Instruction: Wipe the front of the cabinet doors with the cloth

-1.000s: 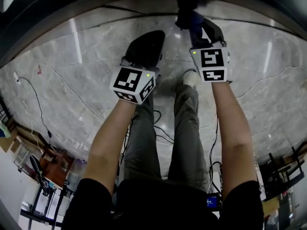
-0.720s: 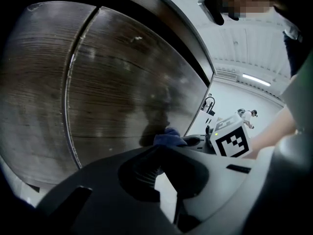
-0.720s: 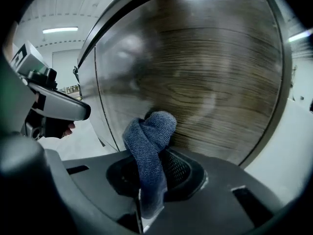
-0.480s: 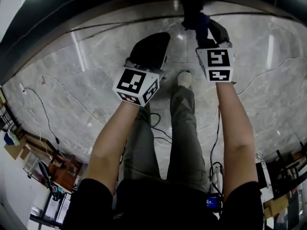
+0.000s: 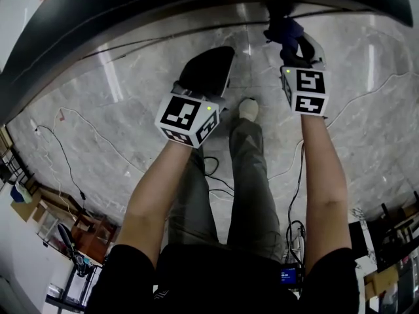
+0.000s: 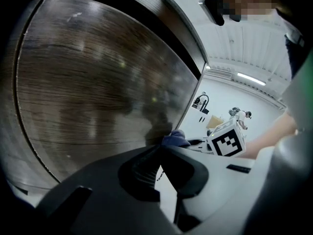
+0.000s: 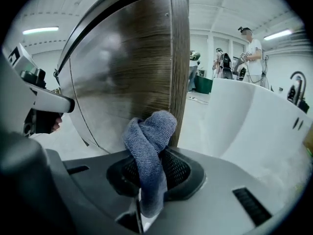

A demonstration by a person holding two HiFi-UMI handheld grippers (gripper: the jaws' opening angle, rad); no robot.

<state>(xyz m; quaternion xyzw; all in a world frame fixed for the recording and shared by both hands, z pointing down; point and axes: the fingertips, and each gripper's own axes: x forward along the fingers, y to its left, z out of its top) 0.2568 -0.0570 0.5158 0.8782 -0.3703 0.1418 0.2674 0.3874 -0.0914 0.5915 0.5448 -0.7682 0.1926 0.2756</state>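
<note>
Right gripper view: right gripper (image 7: 146,173) jaws are clamped on a blue-grey knit cloth (image 7: 149,141), its bunched end up at the right edge of the dark wood-grain cabinet door (image 7: 127,67); looks like contact, can't confirm from here. Left gripper view adds what that one misses: left gripper (image 6: 159,153) jaws are closed together with nothing between them, just off the same glossy door face. Head view only gives both grippers from behind, over a veined grey marble floor (image 5: 98,123).

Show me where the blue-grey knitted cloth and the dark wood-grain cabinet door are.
Blue-grey knitted cloth (image 7: 149,136): right gripper view, on its upper bunched fold.
Dark wood-grain cabinet door (image 7: 127,67): right gripper view, middle of its front face.
</note>
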